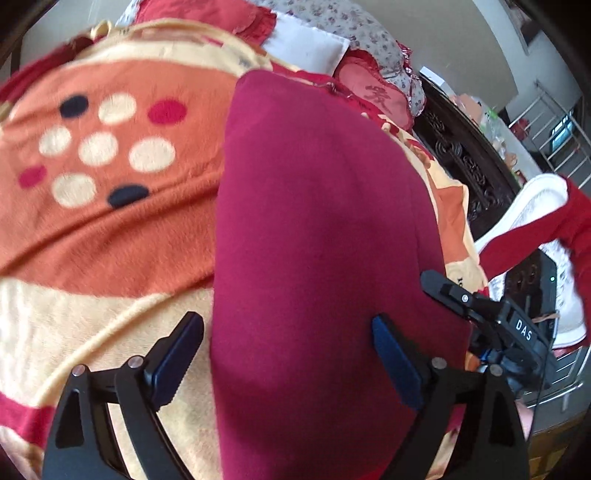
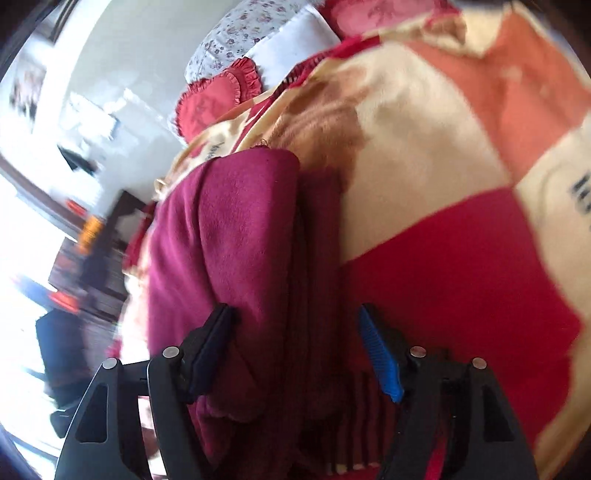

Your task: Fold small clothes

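Note:
A dark magenta garment [image 1: 317, 229] lies folded into a long strip on the patterned blanket [image 1: 122, 229]. My left gripper [image 1: 288, 328] is open above its near end, one finger over the blanket, the other over the cloth. My right gripper [image 1: 439, 284] shows at the garment's right edge in the left wrist view. In the right wrist view the garment [image 2: 236, 251] is a thick folded stack, and my right gripper [image 2: 295, 321] is open, its fingers on either side of the stack's right edge.
The blanket [image 2: 443, 184] covers a bed, with red heart cushions [image 2: 218, 99] and a floral pillow [image 1: 365, 33] at the head. A dark carved bed frame [image 1: 465, 162] runs along the right. The person's red sleeve [image 1: 535, 229] is at the far right.

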`<action>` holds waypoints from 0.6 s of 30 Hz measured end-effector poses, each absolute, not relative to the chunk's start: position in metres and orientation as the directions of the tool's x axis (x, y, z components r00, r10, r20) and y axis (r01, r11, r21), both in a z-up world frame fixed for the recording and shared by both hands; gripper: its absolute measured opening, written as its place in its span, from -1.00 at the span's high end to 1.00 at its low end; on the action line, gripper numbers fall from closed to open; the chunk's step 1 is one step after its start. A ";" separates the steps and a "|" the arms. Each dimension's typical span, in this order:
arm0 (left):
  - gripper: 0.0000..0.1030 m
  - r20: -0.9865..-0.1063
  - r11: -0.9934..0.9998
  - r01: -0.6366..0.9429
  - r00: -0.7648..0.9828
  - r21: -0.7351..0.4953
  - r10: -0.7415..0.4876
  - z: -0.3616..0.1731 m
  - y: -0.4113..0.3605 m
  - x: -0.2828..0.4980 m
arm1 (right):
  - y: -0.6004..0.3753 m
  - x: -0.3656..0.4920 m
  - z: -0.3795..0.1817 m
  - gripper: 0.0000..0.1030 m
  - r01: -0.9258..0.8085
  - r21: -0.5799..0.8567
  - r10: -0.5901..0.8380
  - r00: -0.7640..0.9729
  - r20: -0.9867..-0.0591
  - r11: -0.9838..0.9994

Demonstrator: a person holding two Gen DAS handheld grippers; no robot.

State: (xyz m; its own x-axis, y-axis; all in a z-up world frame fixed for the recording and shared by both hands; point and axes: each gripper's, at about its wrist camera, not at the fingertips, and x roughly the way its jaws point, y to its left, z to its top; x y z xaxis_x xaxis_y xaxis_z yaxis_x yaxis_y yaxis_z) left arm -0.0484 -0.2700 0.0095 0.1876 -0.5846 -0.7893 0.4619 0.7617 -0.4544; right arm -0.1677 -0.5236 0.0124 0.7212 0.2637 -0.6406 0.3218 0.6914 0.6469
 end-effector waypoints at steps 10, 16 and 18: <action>-0.30 -0.780 0.753 0.449 0.173 -0.482 -0.602 0.017 -0.267 -0.048 | -0.502 -0.146 0.019 0.41 0.276 0.619 0.279 0.708 -0.648 0.735; -0.19 -0.787 0.759 0.484 0.204 -0.436 -0.582 0.057 -0.235 -0.070 | -0.472 -0.160 0.057 0.48 0.213 0.622 0.302 0.728 -0.615 0.754; -0.19 -0.796 0.766 0.486 0.207 -0.421 -0.569 0.065 -0.217 -0.078 | -0.457 -0.165 0.064 0.48 0.190 0.631 0.330 0.720 -0.611 0.752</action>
